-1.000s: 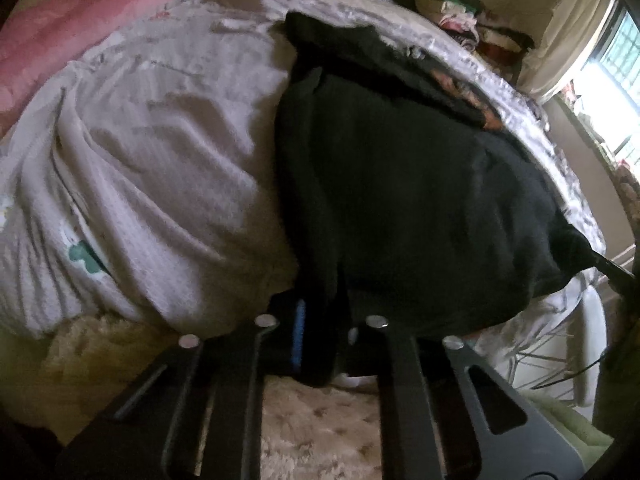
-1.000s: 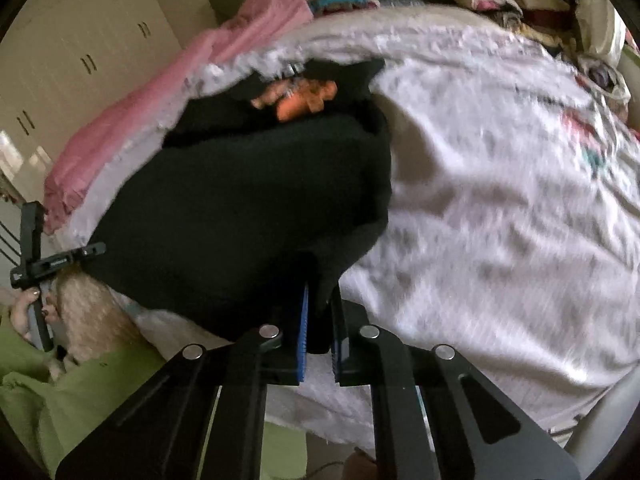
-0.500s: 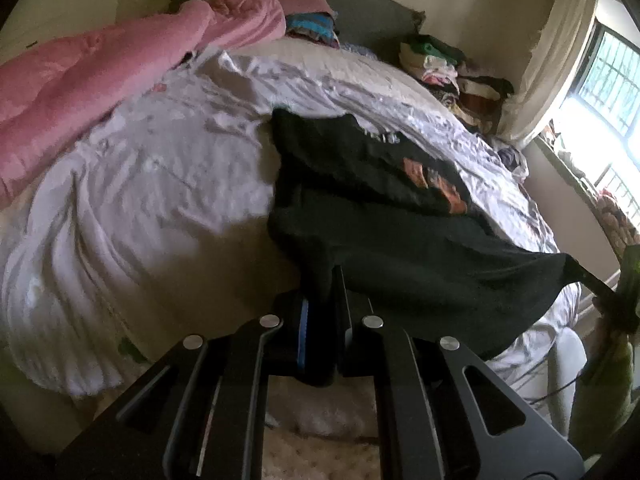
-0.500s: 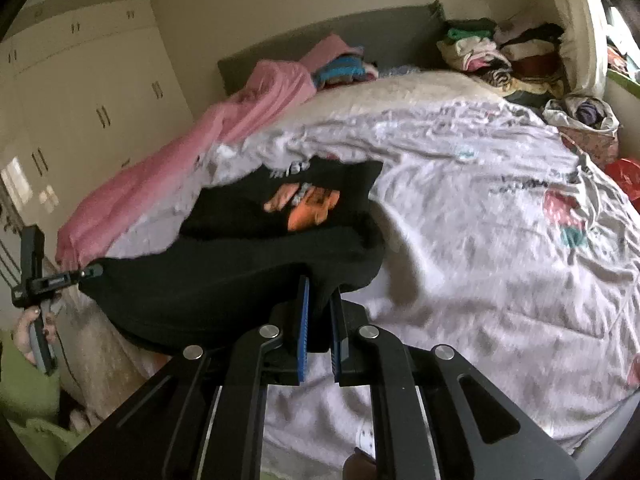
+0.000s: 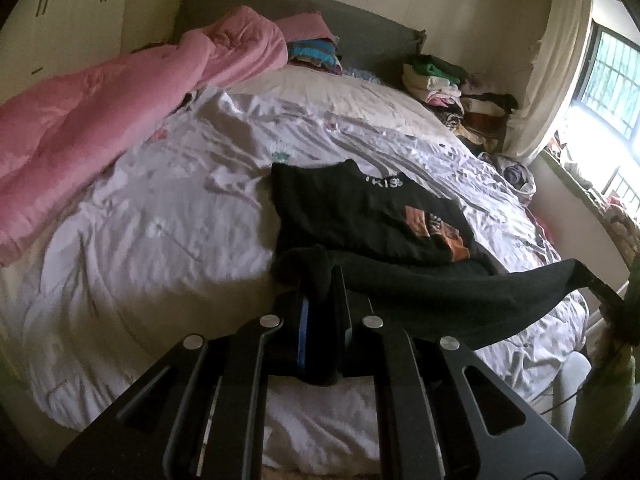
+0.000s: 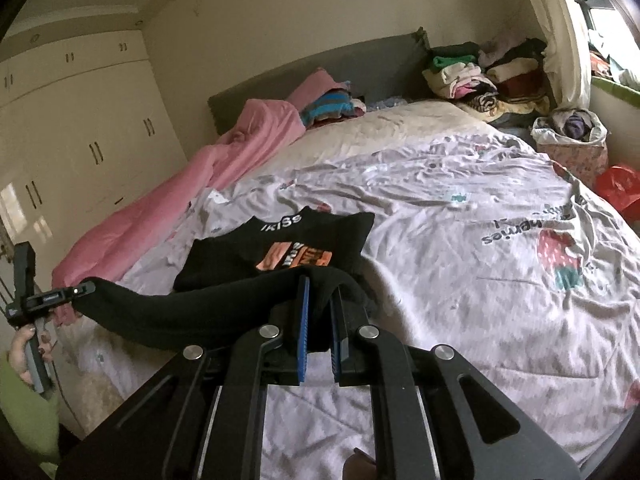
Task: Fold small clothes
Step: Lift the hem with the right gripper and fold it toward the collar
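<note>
Since a second ago both tongs have lifted the black shirt's (image 5: 372,216) hem off the bed (image 5: 160,240), so its printed chest now lies exposed. The left tongs (image 5: 320,300) are clamped on one hem corner and the right tongs (image 6: 320,312) on the other, the hem stretched between them above the bed's near edge. The rest of the shirt lies flat on the white sheet (image 6: 460,240). White letters near its collar read "IKISS"; an orange print sits below. The sheet carries upside-down grey writing, only partly legible. At far right, a patterned bag (image 6: 572,148) holds bundled cloth.
</note>
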